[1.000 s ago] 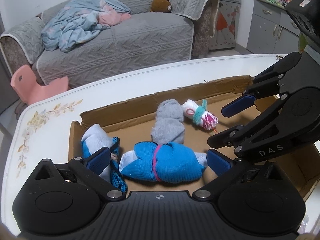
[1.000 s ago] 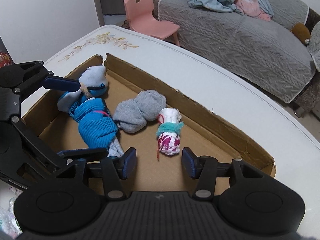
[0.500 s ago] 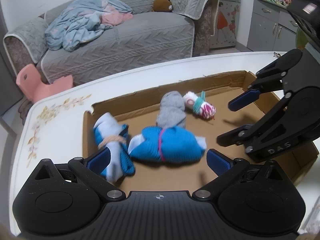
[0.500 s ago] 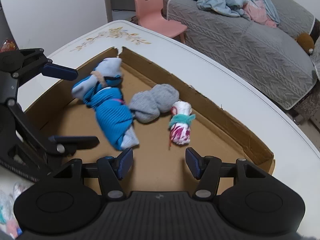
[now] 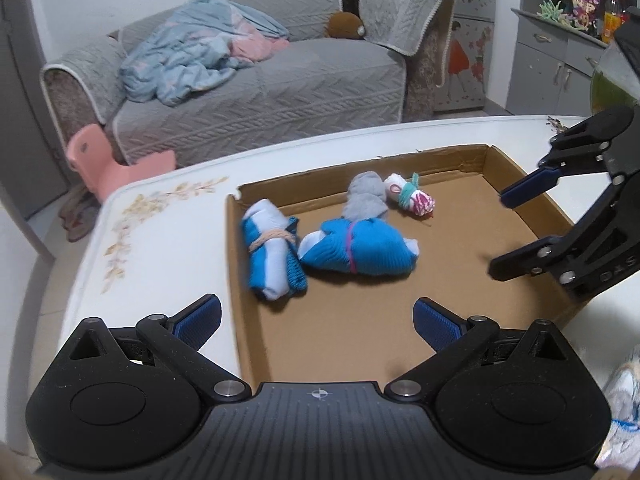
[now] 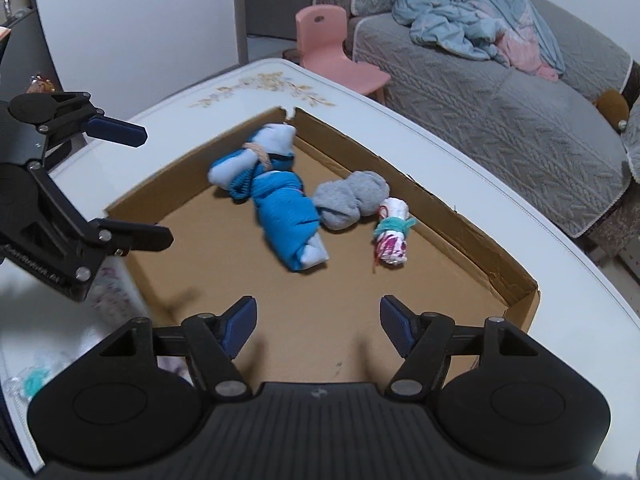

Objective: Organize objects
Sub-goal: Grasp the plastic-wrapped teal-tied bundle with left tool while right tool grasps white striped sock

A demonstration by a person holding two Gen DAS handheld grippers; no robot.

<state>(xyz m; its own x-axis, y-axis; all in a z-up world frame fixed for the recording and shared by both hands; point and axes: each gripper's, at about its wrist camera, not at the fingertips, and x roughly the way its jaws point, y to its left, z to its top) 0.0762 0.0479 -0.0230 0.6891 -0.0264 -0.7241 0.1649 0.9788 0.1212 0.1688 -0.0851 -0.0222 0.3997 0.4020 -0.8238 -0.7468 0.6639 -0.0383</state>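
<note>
You are holding both hand-held grippers above the shallow brown cardboard tray [image 5: 472,240] on the white table [image 5: 168,216]. Your left hand-held gripper [image 5: 316,318] is standing wide and empty; your right hand-held gripper [image 6: 316,320] has just been opening, with nothing between its jaws. Four rolled sock bundles are lying near the tray's far wall: blue-and-white [image 5: 270,246], solid blue [image 5: 360,250], grey [image 5: 366,200], and white-and-pink with a teal tie [image 5: 410,198]. The blue pair and the grey roll are touching, so a careless reach is risking dragging a neighbour. The near half of the tray is giving open room; its low walls could snag a fingertip.
</note>
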